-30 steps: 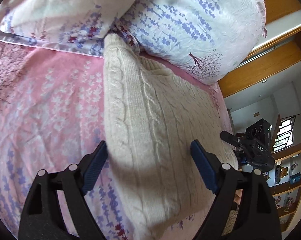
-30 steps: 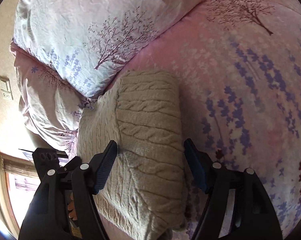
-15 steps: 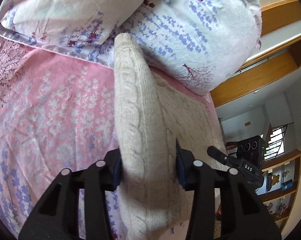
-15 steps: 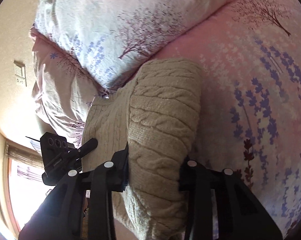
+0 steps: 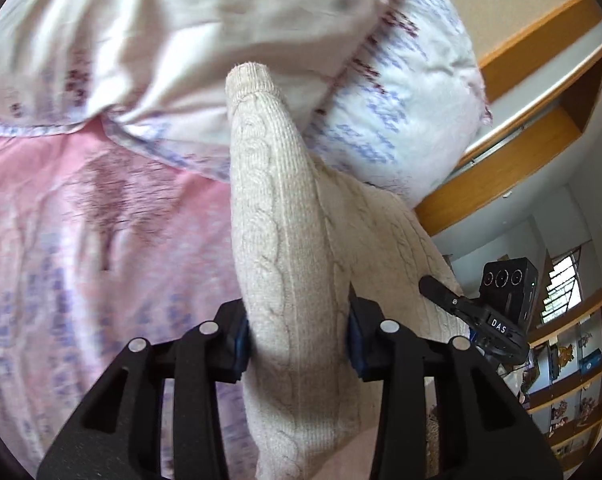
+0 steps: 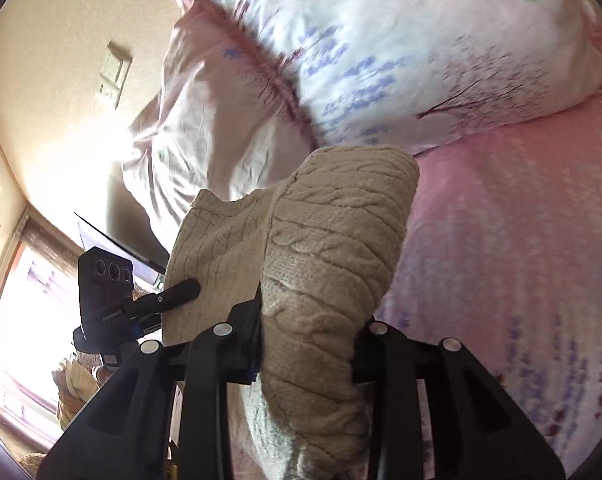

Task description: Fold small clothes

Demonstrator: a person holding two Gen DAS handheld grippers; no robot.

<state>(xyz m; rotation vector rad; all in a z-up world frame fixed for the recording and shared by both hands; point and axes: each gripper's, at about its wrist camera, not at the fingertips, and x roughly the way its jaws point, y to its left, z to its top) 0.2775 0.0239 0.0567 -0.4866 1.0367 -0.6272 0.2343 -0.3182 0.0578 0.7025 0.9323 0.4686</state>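
Cream cable-knit sweater point(image 5: 285, 240) is raised over the pink bedspread point(image 5: 81, 240), long axis toward the pillows point(image 5: 161, 40). Left gripper point(image 5: 297, 336) pinches one fold; right gripper point(image 6: 307, 344), angled down, closing, pinches another. Background blurred; contact with bed probably partial.

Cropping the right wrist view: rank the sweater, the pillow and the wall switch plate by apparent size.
1-2. Pillow and sweater: alike; sweater sits nearer the camera, so unsure.
3. Wall switch plate.
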